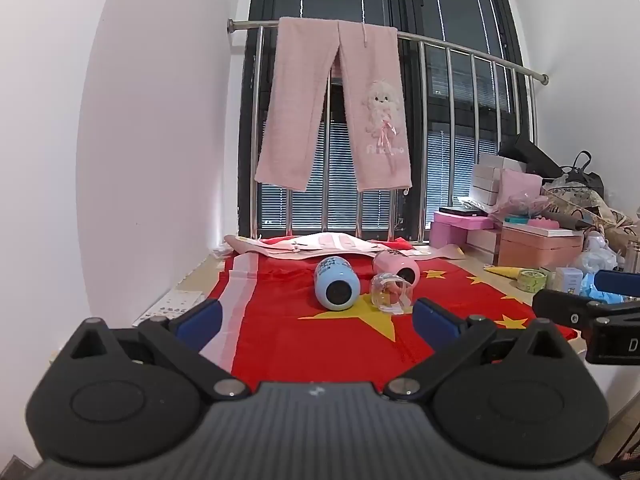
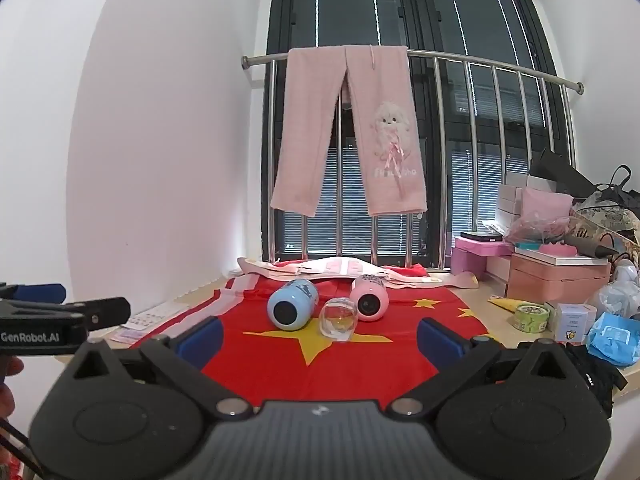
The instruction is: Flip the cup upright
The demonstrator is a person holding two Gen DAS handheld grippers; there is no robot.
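Three cups lie on their sides on a red cloth with yellow stars (image 1: 320, 344) (image 2: 320, 376): a blue cup (image 1: 334, 289) (image 2: 291, 309), a clear glass cup (image 1: 389, 293) (image 2: 338, 319) and a pink cup (image 1: 398, 268) (image 2: 370, 298), bases facing me. My left gripper (image 1: 316, 322) is open and empty, well short of the cups. My right gripper (image 2: 320, 338) is open and empty, also short of them. Each gripper shows at the edge of the other's view: the right one in the left wrist view (image 1: 592, 312), the left one in the right wrist view (image 2: 60, 320).
Pink trousers (image 1: 340, 108) hang on a steel railing (image 1: 460, 48) before a dark window. Folded pink-white cloth (image 1: 320, 245) lies behind the cups. Boxes, bags and a tape roll (image 1: 532, 279) crowd the right side. A white wall stands on the left.
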